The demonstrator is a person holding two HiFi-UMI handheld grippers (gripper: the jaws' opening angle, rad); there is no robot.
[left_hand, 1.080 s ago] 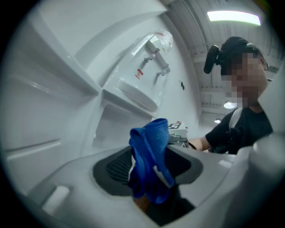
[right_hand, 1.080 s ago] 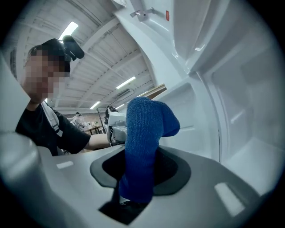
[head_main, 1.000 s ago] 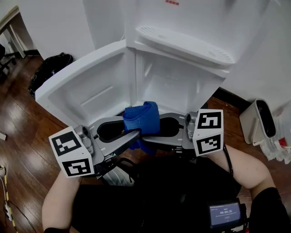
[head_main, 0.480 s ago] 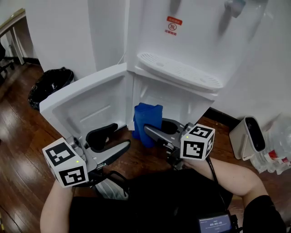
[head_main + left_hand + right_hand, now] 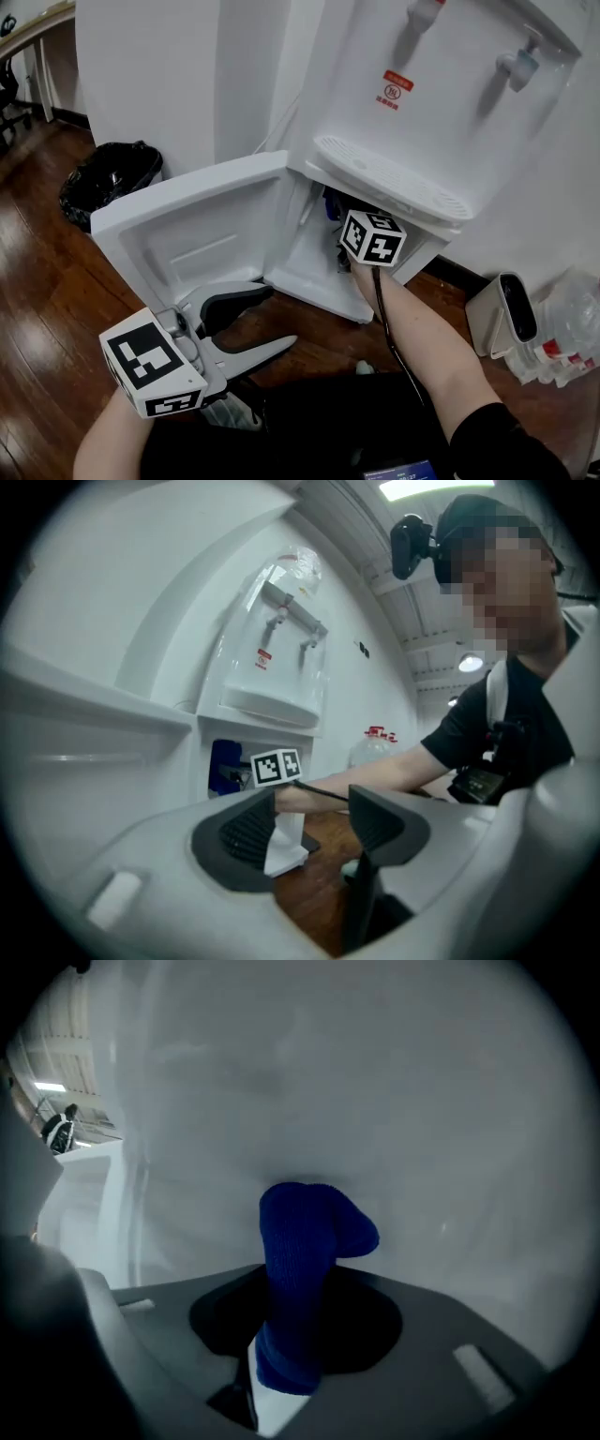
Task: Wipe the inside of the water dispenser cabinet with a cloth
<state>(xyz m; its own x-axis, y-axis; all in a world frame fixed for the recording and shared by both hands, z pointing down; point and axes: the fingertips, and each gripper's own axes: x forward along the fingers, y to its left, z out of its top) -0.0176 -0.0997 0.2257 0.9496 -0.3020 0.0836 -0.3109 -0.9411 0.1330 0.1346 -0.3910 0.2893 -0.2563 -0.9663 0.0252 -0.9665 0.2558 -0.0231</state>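
Note:
The white water dispenser (image 5: 441, 103) stands with its lower cabinet door (image 5: 202, 234) swung open to the left. My right gripper (image 5: 298, 1321) is shut on the blue cloth (image 5: 305, 1260) and reaches into the cabinet, with the cloth close to the white inner wall. In the head view its marker cube (image 5: 373, 237) sits at the cabinet mouth and a bit of cloth (image 5: 333, 202) shows behind it. My left gripper (image 5: 283, 316) hangs low in front of the door, open. Its jaws have just been opening, then eased in slightly, with nothing between them (image 5: 314, 822).
A black rubbish bag (image 5: 112, 169) lies on the wooden floor at the left. A white bin (image 5: 511, 314) and plastic bottles (image 5: 567, 347) stand right of the dispenser. The drip tray (image 5: 394, 178) juts out above the cabinet opening.
The left gripper let go of the cloth and opened. The right gripper carried the cloth away from it, forward into the cabinet. The head view tilted upward.

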